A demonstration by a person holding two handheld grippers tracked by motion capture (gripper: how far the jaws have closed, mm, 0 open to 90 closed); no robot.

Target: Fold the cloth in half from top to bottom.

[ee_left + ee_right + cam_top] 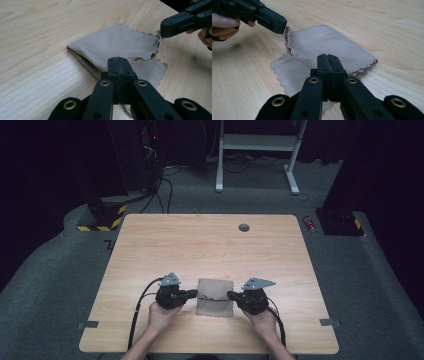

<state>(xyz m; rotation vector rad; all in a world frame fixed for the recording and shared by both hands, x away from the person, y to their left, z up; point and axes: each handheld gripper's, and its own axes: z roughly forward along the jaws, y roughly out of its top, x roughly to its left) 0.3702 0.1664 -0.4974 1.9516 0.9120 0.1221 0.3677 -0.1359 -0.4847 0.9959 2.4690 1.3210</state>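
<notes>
- High view: left gripper (191, 294) and right gripper (233, 295) pinch opposite edges of the folded cloth (215, 298), at 6 o'clock on the wooden table (200, 245).
- Left gripper view: its jaws clamp thin, diamond-textured beige fabric; a jerk could slip that hold.
- Right gripper view: its jaws are shut on the scalloped hem; uneven lifting might undo the fold.

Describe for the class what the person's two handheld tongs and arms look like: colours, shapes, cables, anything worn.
Both tongs, left and right, are matte black, with paired flat jaws on linked bars fixed by brass-ringed pivots. Each carries a grey three-cornered plate on top and trails a black cable. The forearms are bare, with no sleeves or gloves in view.
</notes>
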